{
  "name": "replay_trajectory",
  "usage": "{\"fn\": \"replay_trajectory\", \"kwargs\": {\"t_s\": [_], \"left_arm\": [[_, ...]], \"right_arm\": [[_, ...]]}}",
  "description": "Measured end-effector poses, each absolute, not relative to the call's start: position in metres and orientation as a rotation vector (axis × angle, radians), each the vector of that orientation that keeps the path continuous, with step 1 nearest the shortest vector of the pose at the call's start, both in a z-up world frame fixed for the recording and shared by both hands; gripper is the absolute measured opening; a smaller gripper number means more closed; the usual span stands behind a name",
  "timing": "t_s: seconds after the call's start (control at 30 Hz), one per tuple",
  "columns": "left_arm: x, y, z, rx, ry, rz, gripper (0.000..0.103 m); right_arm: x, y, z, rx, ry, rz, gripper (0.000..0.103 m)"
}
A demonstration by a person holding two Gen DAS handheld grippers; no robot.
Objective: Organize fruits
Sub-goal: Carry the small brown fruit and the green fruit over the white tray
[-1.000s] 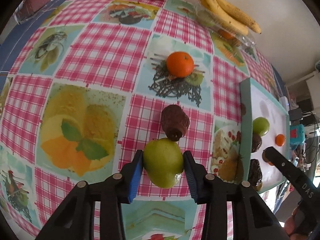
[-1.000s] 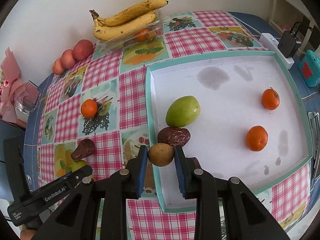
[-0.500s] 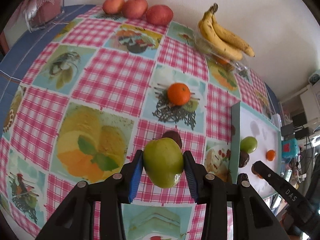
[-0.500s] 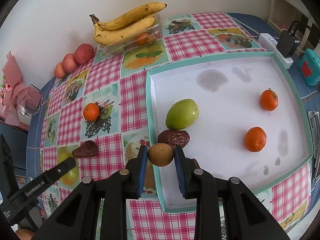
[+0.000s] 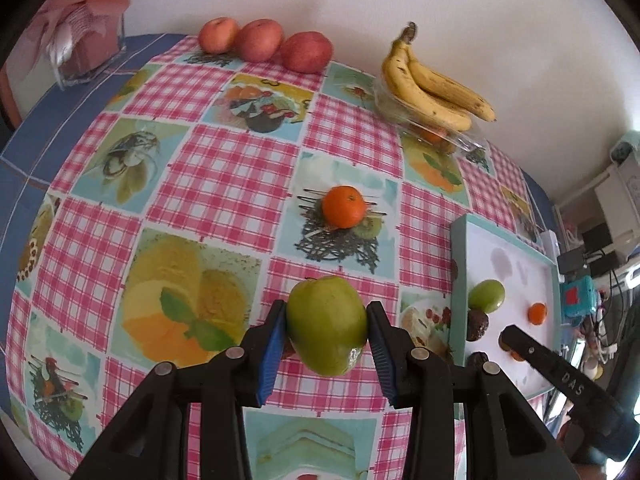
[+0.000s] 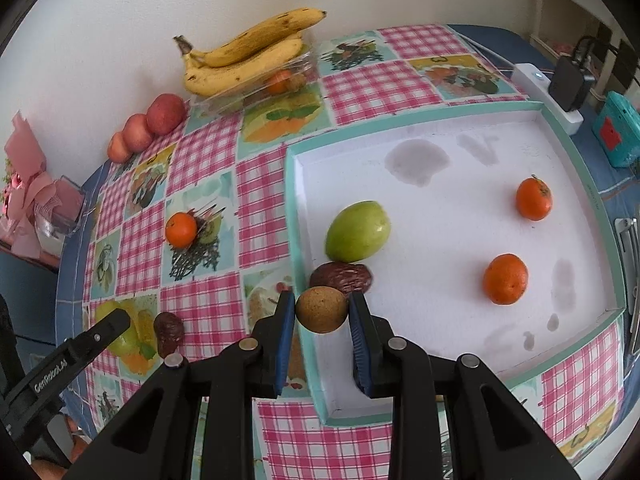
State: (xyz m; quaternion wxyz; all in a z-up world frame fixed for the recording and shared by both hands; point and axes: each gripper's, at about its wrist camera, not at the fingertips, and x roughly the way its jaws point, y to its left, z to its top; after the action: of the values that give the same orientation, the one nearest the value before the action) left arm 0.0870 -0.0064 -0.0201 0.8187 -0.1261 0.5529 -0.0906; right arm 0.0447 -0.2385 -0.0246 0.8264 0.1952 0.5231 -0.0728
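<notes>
My left gripper (image 5: pixel 327 330) is shut on a green mango-like fruit (image 5: pixel 326 326) and holds it above the checked tablecloth. My right gripper (image 6: pixel 321 314) is shut on a small brown round fruit (image 6: pixel 321 309) over the left rim of the white tray (image 6: pixel 294 216). In the tray lie a green fruit (image 6: pixel 357 231), a dark brown date (image 6: pixel 341 277) and two tangerines (image 6: pixel 505 279). A tangerine (image 5: pixel 344 207) lies loose on the cloth. Another dark date (image 6: pixel 168 331) lies on the cloth, hidden behind the held fruit in the left wrist view.
Bananas (image 5: pixel 430 86) on a clear plastic box stand at the back wall. Three red apples (image 5: pixel 262 40) line the wall further left. A pink wrapped box (image 5: pixel 86 40) sits at the far left corner. A power strip (image 6: pixel 548 92) and a teal device (image 6: pixel 616 132) lie beyond the tray.
My left gripper has risen with the green fruit, and the dark date on the cloth is now hidden behind it. The right gripper with the brown fruit has stayed nearly still.
</notes>
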Motion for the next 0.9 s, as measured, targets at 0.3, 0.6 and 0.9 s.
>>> {"fn": "replay_trajectory", "kwargs": {"t_s": [0.3,0.6,0.9], "left_arm": [[0.081,-0.05,-0.008,-0.204,1.142,-0.311,0.043],[0.092,-0.11,0.0,-0.153,1.098,-0.456,0.043],[0.114,-0.172,-0.007,-0.058,1.065,-0.54,0.043]], "right_arm": [[0.029,-0.292,-0.023,0.506,1.059,-0.317,0.029],[0.023,-0.335,-0.01,0.545,0.956,-0.421,0.029],[0.036,-0.356,-0.013,0.543,0.945,-0.456,0.029]]}}
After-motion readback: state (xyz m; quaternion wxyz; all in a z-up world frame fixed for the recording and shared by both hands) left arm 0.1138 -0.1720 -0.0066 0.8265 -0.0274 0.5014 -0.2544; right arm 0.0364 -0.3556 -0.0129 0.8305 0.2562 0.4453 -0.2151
